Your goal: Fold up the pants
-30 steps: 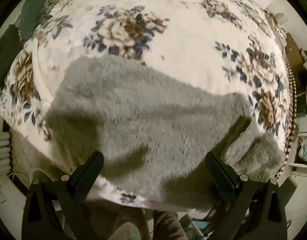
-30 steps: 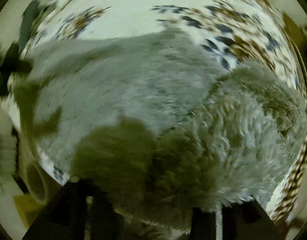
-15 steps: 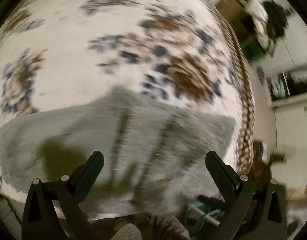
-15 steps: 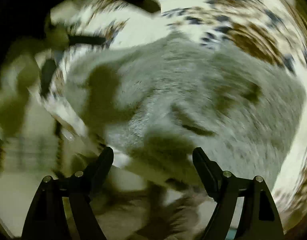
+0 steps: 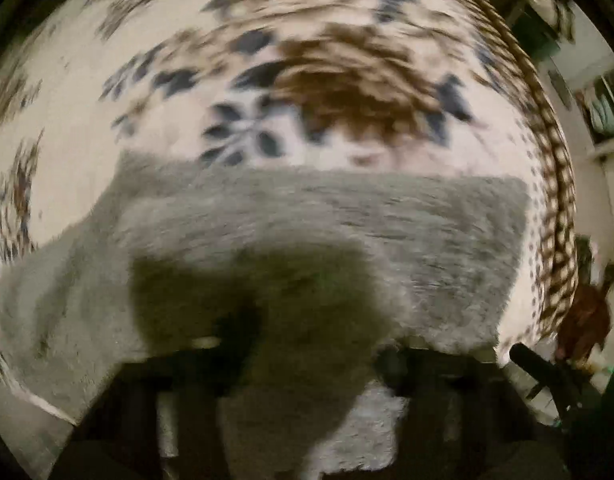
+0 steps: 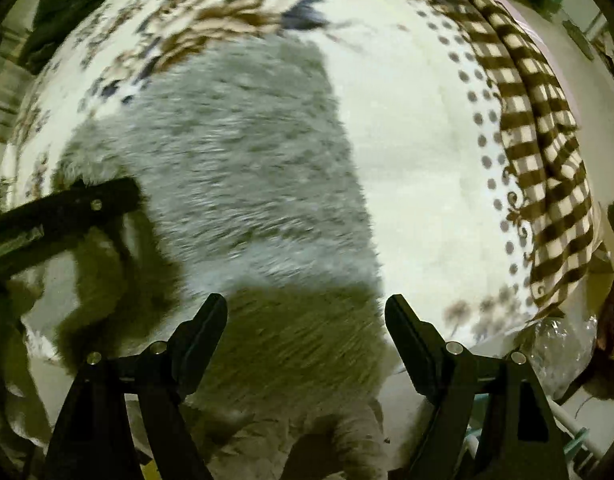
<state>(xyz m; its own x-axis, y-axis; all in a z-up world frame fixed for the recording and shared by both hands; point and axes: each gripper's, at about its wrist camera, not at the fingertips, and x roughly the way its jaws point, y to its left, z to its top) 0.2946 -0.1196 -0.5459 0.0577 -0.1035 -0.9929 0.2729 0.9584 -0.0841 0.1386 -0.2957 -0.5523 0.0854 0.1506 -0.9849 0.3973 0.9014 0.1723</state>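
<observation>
The grey fluffy pants (image 6: 243, 152) lie on a floral blanket over a bed. In the right wrist view my right gripper (image 6: 306, 320) is open and empty, just above the pants' near edge. My left gripper (image 6: 107, 196) comes in from the left there, its tip at the pants' left edge. In the left wrist view the pants (image 5: 347, 220) fill the lower half, blurred. My left gripper (image 5: 299, 364) is close over the fabric; grey pile covers its fingertips, so its jaws do not show clearly.
The floral blanket (image 6: 407, 140) has a brown checked border (image 6: 547, 140) along the bed's right edge. Dark green cloth (image 6: 67, 4) lies at the far left corner. A crinkled plastic bag (image 6: 563, 356) sits below the bed's right edge.
My right gripper let go of the pants and opened, then drew back. My left gripper swung right and dropped close onto the pants, its fingers now buried in the pile.
</observation>
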